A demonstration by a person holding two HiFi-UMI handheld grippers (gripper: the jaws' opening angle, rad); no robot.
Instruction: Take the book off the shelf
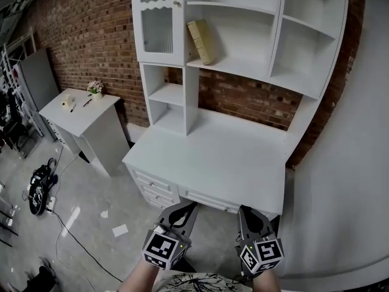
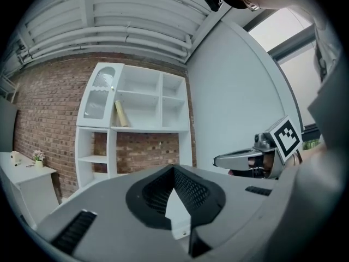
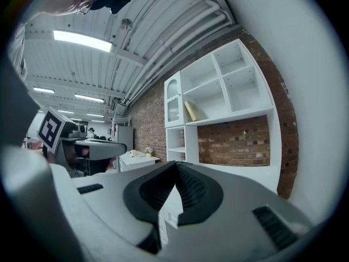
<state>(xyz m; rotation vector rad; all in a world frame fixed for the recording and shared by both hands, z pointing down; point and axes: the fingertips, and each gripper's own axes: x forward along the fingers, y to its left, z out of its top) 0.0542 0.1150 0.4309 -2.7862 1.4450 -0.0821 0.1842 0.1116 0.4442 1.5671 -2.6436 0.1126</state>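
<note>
Your head camera looks steeply down over the desk (image 1: 231, 157); both gripper cameras look up from well back, all sharing the shelves (image 1: 237, 67).

Bright ceiling strip light (image 3: 82, 40), soft shadows, fisheye edges

Shelf unit (image 1: 277, 35) top cut off; book (image 1: 202, 41) cover print unreadable.

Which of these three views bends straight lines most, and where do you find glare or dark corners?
Head view: mild bending, the shelf leans and the wall curves; the light is even, with no glare. Left gripper view: strong fisheye with black corners, and the shelf is bowed. Right gripper view: the same fisheye and black corners; the lamp blows out white, and the book is tiny.
</note>
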